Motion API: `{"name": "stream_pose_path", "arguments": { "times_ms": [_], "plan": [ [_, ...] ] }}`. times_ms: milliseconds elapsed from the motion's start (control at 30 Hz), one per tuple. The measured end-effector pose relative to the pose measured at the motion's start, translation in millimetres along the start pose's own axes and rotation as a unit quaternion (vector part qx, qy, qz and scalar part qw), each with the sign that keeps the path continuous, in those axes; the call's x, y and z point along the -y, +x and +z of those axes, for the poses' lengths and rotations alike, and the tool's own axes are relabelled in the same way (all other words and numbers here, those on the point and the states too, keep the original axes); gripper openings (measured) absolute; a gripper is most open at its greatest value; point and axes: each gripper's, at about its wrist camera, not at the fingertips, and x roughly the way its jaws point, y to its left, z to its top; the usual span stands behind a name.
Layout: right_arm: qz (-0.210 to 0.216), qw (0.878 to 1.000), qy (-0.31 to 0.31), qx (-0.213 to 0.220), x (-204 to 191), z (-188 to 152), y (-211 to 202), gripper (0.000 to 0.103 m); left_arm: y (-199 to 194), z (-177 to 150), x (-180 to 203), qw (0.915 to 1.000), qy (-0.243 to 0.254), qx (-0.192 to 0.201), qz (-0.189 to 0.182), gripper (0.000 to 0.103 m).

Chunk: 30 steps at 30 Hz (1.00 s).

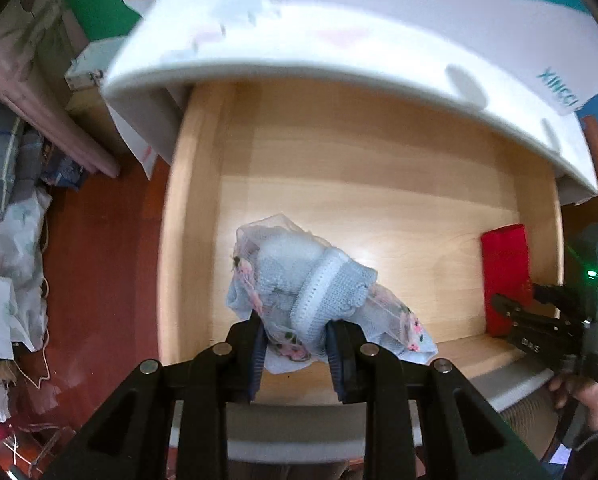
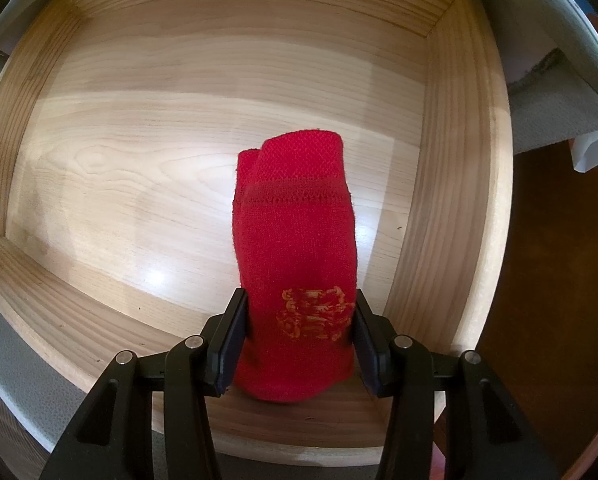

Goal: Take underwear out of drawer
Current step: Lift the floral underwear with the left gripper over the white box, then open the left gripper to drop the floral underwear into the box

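The wooden drawer (image 1: pixel 339 160) stands pulled out below me. My left gripper (image 1: pixel 295 344) is shut on a bundle of light blue underwear (image 1: pixel 319 284) with a white waistband and flowered lace, which hangs above the drawer floor. At the drawer's right end lies a folded red garment (image 1: pixel 505 276) with an orange pattern. In the right wrist view that red garment (image 2: pixel 295 220) rests on the drawer floor (image 2: pixel 139 160), and my right gripper (image 2: pixel 299 344) is closed on its near end, a pad pressing on each side. The right gripper (image 1: pixel 517 296) also shows in the left wrist view, held by a person's hand (image 1: pixel 591 396).
A white cabinet top (image 1: pixel 339 52) overhangs the back of the drawer. To the left are a red-brown floor (image 1: pixel 99 260) and a heap of cloth and bags (image 1: pixel 11 260). The drawer's right wall (image 2: pixel 451 200) runs close to the red garment.
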Motion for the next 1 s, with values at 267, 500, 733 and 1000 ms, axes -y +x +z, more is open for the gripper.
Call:
{"name": "stream_pose_path", "arguments": {
  "times_ms": [267,500,733,1000],
  "plan": [
    [0.000,1.000,0.003,0.000,7.4,2.9,-1.6,0.047,-65.8,3.5,-5.8,0.9984,0.005,0.054,-0.015,0.026],
    [0.000,1.000,0.003,0.000,8.4,2.9,-3.2,0.047,-135.3,21.6,-12.0,0.9925,0.009,0.121,-0.011,0.026],
    [-0.001,1.000,0.003,-0.001,9.4,3.3,-3.6,0.047,-194.1,58.4,-6.1,0.9814,0.007,0.192,-0.007,0.026],
    [-0.005,1.000,0.005,-0.002,7.8,6.0,-2.8,0.047,-230.6,118.6,27.7,0.9692,0.039,0.243,0.001,0.026]
  ]
}}
